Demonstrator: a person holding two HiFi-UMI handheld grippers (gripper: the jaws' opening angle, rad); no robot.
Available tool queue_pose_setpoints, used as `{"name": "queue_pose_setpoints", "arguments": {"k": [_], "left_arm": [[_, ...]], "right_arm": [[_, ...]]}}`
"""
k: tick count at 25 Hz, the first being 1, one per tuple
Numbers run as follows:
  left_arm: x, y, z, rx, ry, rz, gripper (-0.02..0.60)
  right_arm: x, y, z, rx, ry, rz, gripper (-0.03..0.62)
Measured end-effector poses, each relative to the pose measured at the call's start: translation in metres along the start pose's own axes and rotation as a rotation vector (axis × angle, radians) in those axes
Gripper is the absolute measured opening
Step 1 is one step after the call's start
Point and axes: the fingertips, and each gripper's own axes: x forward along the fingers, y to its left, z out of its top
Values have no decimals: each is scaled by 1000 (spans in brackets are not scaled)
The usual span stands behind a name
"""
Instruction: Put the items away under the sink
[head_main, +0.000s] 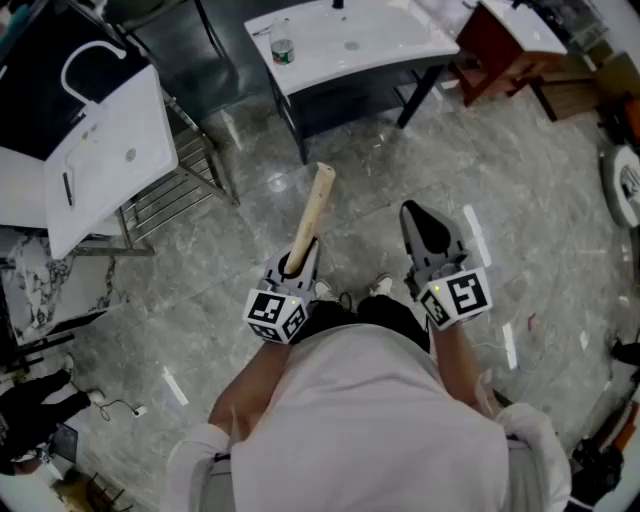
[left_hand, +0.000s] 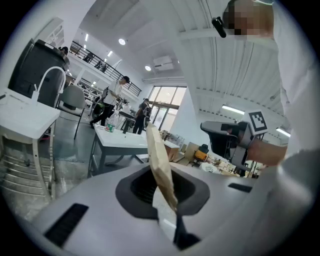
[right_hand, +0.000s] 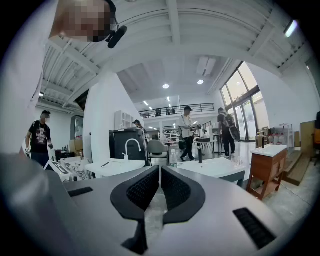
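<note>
A long, flat beige packet (head_main: 311, 215) sticks out forward from my left gripper (head_main: 297, 262), which is shut on its near end; in the left gripper view the packet (left_hand: 159, 162) stands up between the jaws. My right gripper (head_main: 425, 232) is held level beside it, jaws shut with nothing between them (right_hand: 159, 186). Both are held over the floor in front of the person's body. A white sink (head_main: 350, 40) on a dark frame stands ahead; the space under it is open.
A second white sink (head_main: 105, 160) with a white tap stands on a metal rack at the left. A small cup (head_main: 283, 51) sits on the front sink's left corner. A wooden vanity (head_main: 510, 45) stands at the back right. People stand in the background (right_hand: 187, 131).
</note>
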Motion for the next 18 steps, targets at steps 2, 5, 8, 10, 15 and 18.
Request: {"name": "queue_pose_setpoints", "arguments": {"k": [2, 5, 8, 10, 15, 18], "left_arm": [[0, -4, 5, -22, -34, -48, 10], [1, -8, 12, -44, -62, -92, 2], [4, -11, 20, -47, -82, -113, 2], [4, -12, 22, -47, -88, -119, 2], [8, -7, 20, -53, -98, -115, 2], [14, -13, 27, -51, -97, -115, 2]], "right_arm": [[2, 6, -1, 1, 2, 3, 43], [0, 12, -1, 1, 3, 2, 43], [-2, 9, 2, -5, 6, -12, 43], [-3, 6, 4, -8, 6, -22, 43], [-6, 0, 5, -8, -10, -38, 43], [-11, -10, 8, 17, -33, -28, 43]]}}
